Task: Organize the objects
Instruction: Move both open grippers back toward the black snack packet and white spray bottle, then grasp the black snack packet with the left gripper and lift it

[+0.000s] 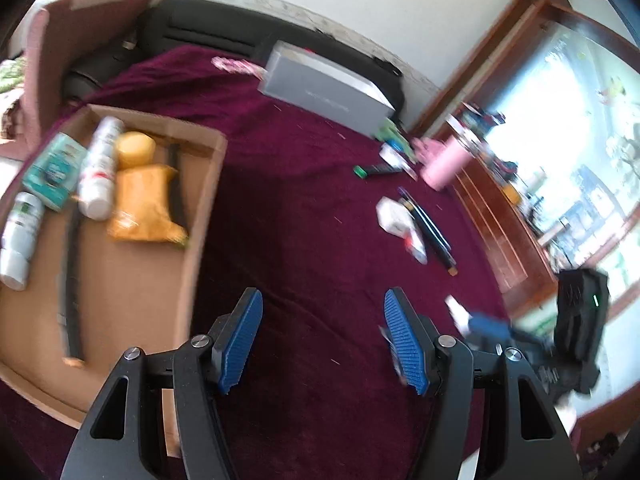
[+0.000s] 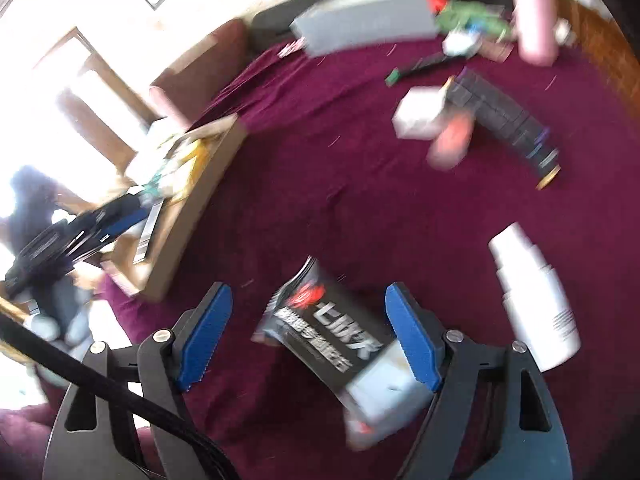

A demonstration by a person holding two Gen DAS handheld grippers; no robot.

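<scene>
While both grippers are hovering over the maroon cloth [image 2: 320, 208], a black packet [image 2: 328, 336] is lying between the right gripper [image 2: 308, 336] jaws.
Those jaws are standing wide, one pad [image 2: 412, 340] at its 3 o'clock edge; the left gripper [image 1: 322, 340] is gaping empty, cardboard box [image 1: 204, 208] at 10 o'clock.

A maroon cloth [image 1: 312, 200] carries a cardboard box [image 1: 200, 216], grey box [image 1: 320, 88] and black packet [image 2: 332, 332].

Daylight poured in from a window [image 1: 568, 152], blown out to white glare there and at the left of the right wrist view. Both fisheye pictures bent and darkened at their rims, and motion blur smeared nearly everything, worst in the right wrist view.
</scene>
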